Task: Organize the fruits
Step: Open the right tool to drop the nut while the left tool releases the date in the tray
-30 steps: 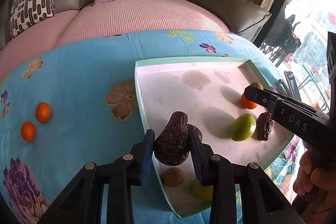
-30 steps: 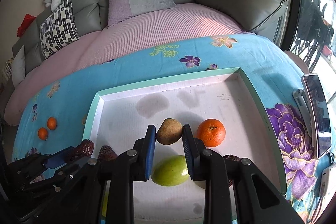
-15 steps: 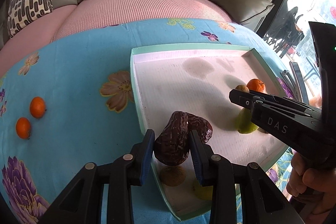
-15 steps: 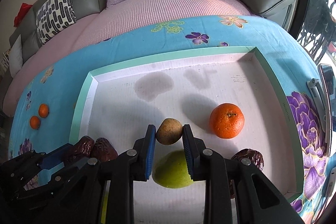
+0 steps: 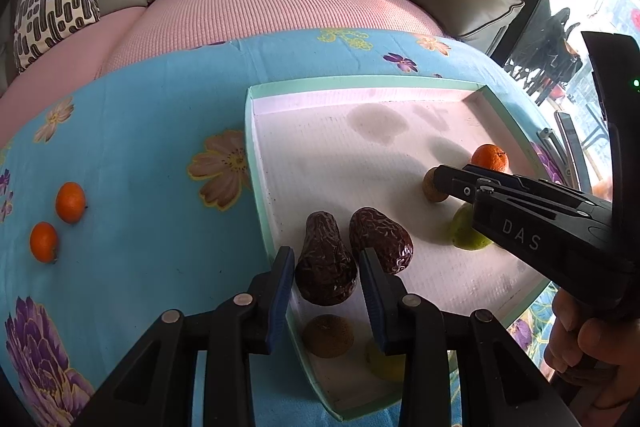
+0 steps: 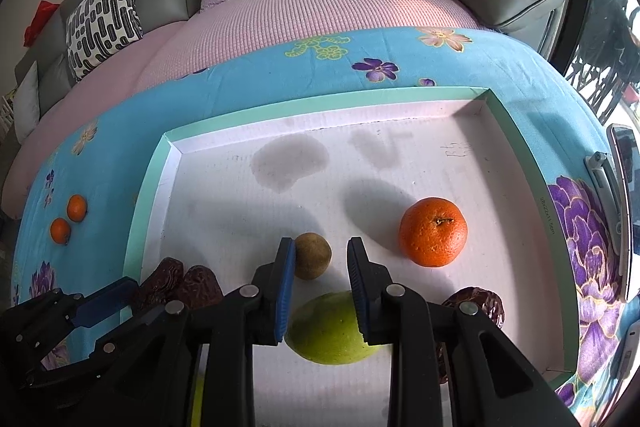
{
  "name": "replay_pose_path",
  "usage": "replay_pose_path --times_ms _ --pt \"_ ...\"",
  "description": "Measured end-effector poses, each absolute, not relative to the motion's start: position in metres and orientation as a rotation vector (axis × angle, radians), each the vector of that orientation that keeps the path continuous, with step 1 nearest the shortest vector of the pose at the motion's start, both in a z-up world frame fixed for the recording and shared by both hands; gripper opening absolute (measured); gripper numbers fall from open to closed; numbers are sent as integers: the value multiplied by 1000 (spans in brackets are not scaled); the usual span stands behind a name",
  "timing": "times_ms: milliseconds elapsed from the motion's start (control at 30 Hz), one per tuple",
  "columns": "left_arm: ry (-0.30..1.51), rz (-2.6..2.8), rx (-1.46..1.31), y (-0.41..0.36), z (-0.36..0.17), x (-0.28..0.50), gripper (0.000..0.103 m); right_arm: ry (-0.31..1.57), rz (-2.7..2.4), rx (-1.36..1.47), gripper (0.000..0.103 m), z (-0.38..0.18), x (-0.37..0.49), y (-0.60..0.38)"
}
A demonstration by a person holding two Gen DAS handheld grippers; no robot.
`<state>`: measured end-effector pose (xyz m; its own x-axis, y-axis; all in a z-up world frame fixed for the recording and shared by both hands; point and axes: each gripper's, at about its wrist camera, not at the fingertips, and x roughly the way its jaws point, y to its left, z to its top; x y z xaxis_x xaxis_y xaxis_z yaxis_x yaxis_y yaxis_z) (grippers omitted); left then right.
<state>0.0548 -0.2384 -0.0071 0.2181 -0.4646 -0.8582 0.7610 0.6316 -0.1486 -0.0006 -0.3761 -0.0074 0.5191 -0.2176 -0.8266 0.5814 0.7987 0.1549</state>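
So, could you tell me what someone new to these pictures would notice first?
Probably the bright orange on the white floor of the mint-rimmed tray, right of the right tongs, which stand open beside a small brown fruit. Next, two wrinkled dark dates at the tray's left edge, one between the open left tongs. Two small oranges lie out on the blue flowered cloth.

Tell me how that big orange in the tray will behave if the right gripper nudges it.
The orange is round and sits loose on the flat tray floor, so it will probably roll rather than slide. Its pebbled peel should give the fingers fair grip. It looks firm, unlikely to bruise from a light push.
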Motion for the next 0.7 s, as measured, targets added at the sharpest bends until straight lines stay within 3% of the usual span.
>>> replay_pose_path --times_ms 100,300,700 --pt "1044 -869 328 -236 -4 55 38 909 -500 445 28 -7 -1 -376" --pt "1018 -870 309 -231 9 55 52 886 -504 437 29 1 -4 -375" --pt "1004 -723 228 -203 20 82 54 870 -504 416 29 9 -7 -372"
